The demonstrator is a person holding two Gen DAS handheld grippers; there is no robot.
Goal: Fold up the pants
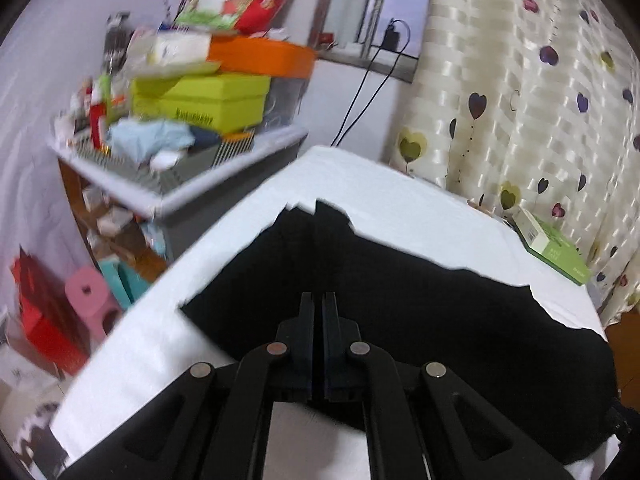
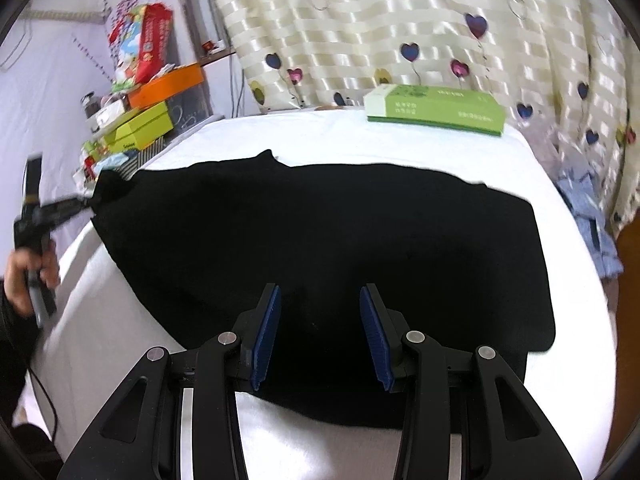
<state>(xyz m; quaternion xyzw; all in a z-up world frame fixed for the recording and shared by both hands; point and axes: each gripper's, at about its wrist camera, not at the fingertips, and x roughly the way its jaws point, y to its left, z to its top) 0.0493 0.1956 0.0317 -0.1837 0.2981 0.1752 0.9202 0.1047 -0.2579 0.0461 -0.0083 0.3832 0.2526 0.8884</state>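
Black pants (image 2: 328, 240) lie spread across a white-covered table (image 2: 320, 136). In the right wrist view my right gripper (image 2: 320, 300) hovers open over the near part of the pants, its blue pads (image 2: 268, 332) wide apart with nothing between them. At the far left of that view a person's hand (image 2: 28, 276) holds my left gripper (image 2: 86, 202), which pinches the left end of the pants and lifts it slightly. In the left wrist view the left gripper (image 1: 319, 298) is shut, and the black pants (image 1: 400, 304) rise in a ridge just ahead of its tips.
A green and white box (image 2: 436, 114) lies at the table's far edge, before a cream curtain with heart prints (image 2: 400, 20). A cluttered shelf with coloured boxes (image 1: 200, 104) stands left of the table. Blue checked cloth (image 2: 588, 216) hangs off the right side. A pink stool (image 1: 90, 300) stands on the floor.
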